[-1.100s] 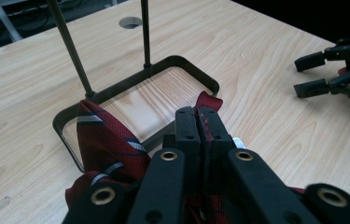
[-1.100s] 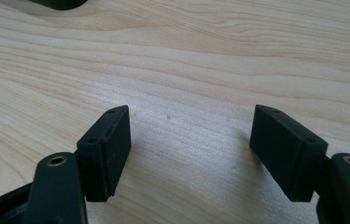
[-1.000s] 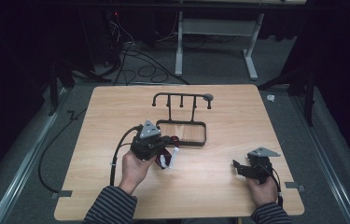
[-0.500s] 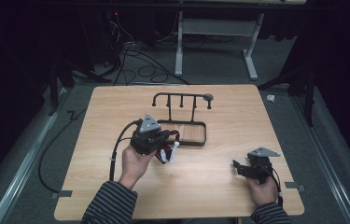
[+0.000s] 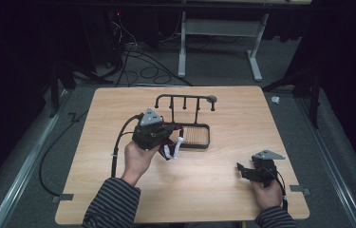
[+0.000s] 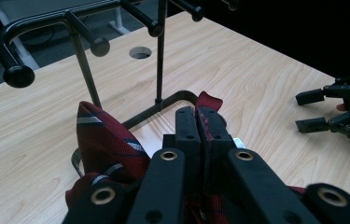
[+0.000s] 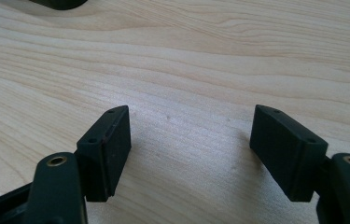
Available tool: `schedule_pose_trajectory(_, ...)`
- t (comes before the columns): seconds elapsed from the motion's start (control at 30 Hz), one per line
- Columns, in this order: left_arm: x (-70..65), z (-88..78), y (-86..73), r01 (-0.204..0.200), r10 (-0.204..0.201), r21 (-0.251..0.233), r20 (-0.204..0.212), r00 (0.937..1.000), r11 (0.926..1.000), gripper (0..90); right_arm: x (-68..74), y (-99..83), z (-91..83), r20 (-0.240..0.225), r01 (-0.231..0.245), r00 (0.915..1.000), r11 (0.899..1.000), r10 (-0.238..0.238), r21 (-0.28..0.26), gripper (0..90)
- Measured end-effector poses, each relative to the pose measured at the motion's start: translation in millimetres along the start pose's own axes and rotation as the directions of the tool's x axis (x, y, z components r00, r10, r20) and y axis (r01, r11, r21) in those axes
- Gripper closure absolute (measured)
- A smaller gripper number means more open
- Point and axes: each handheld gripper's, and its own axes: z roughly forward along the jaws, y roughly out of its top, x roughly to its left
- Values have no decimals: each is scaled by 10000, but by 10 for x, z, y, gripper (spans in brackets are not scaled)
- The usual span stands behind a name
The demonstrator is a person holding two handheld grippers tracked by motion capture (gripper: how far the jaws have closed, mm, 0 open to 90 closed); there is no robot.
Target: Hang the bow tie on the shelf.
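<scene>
Left tongs [image 5: 170, 137] are pressed together on a dark red necktie w/ white and blue stripes [image 5: 172, 145], pinching a fold of the cloth btwn the jaws. In the left gripper view the left tongs [image 6: 200, 122] show no gap, red fabric edge poking up right at the tips; the rest of the tie [image 6: 102, 140] bunches to the left of and below the jaws, hanging off them. From the high view the tie is off the light wood desk [image 5: 95, 114], dangling under the tongs just beside the near-left corner of the black metal rack w/ a rectangular base frame and a row of knobbed pegs on top [image 5: 185, 102]. White label end of the tie hangs lowest, close to the base frame's front edge; can't tell if it touches. Person's left hand [image 5: 137, 159] grips the tool body, striped sleeve behind, black cable looping off to the desk's left side.

In the left gripper view the rack [image 6: 84, 51] stands right behind the tie, pegs overhead, base frame corner just beyond the jaw tips.

Right tongs [image 5: 240, 170] sit low near the desk's front right, well apart from tie and rack, held by the right hand [image 5: 267, 190]. Right gripper view: right tongs [image 7: 189, 135] spread wide, nothing btwn them, bare wood below.
</scene>
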Motion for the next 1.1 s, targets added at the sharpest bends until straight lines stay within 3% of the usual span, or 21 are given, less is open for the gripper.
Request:
schedule_pose_trajectory(0.3, 46, 16, 86, 16, -18, -92, -149, 9999, 10000, 880, 0, 0, 0, -7, -5, 10000, 10000, 5, -1, 301)
schedule_pose_trajectory(0.77, 146, 51, 191, 410, -432, -421, -518, 9977, 9983, 880, -2, 0, 0, -15, 13, 10000, 10000, -13, -8, 301)
schedule_pose_trajectory(1.1, 81, 134, 291, 319, -347, -605, -455, 9984, 9977, 879, -3, 0, 0, -16, 7, 10000, 10000, -7, -8, 301)
